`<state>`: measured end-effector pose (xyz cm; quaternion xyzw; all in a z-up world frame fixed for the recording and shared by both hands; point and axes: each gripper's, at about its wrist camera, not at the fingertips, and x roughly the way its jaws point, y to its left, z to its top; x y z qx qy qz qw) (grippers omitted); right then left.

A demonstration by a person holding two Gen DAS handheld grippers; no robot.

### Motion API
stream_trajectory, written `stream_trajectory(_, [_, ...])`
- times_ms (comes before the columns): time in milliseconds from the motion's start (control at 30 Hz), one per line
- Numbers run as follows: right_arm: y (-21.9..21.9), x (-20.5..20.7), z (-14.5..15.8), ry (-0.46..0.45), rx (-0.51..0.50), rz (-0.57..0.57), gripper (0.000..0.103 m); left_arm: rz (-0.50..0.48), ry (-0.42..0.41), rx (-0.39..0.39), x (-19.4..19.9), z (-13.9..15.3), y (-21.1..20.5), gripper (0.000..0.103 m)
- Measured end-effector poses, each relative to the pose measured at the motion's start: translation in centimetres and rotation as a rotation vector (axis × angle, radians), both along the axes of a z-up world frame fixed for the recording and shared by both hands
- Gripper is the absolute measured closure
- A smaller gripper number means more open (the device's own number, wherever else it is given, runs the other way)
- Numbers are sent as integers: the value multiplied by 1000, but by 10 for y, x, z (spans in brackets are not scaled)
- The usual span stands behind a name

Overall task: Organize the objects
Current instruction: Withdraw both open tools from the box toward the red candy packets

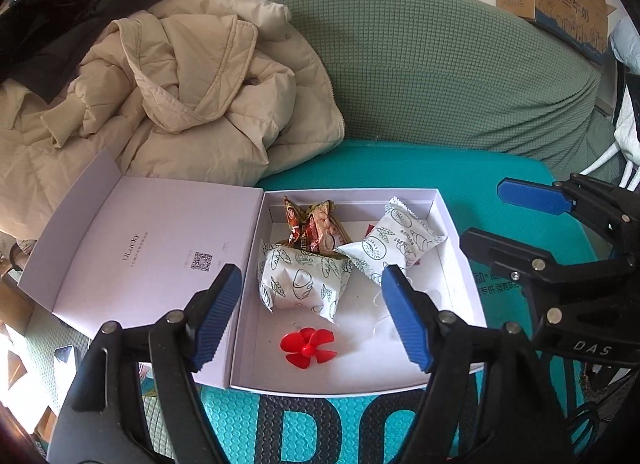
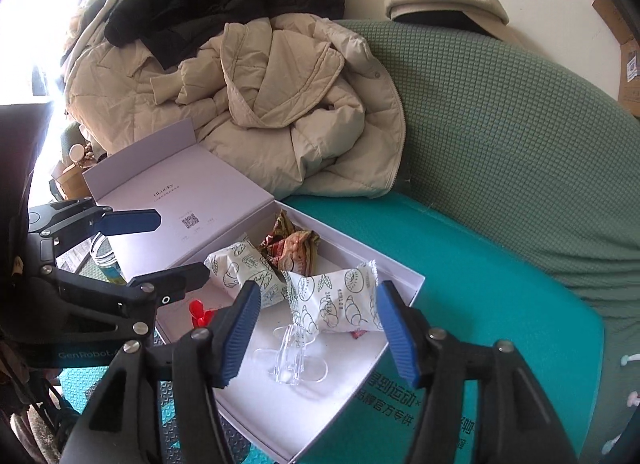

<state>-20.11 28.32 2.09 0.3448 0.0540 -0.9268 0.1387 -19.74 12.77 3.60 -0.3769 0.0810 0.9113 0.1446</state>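
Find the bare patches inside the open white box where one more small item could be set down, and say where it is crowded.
The box has bare floor along its near edge, between the red propeller and the clear plastic piece. The far half is crowded: two white patterned packets and a brown wrapper touch one another. The open lid is bare too.

The open gift box sits on a mat laid over the sofa seat, its lid folded flat to the left. Inside, two bread packets lie side by side, touching, with a crumpled snack wrapper behind them against the far wall. In front of the left packet lies a small propeller; in front of the right one, what seems a clear plastic clip. A padded jacket is heaped behind the lid, against the sofa backrest.
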Motion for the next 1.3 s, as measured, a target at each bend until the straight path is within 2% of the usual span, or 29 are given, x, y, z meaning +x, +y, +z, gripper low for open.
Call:
stream_trajectory(200, [1, 19, 25, 32, 11, -17, 36, 50, 63, -25, 24, 26, -6, 24])
stream_trajectory(333, [-2, 30, 37, 35, 25, -29, 36, 57, 75, -1, 37, 39, -12, 17])
stream_trajectory(700, [-1, 71, 64, 61, 24, -52, 30, 66, 86, -7, 69, 52, -22, 12])
stream_trajectory(1000, [-9, 100, 59, 27, 13, -67, 28, 29, 84, -30, 100, 50, -28, 12])
stream_trajectory(1300, [-24, 126, 37, -14, 15, -68, 28, -4, 54, -44, 124, 34, -35, 12])
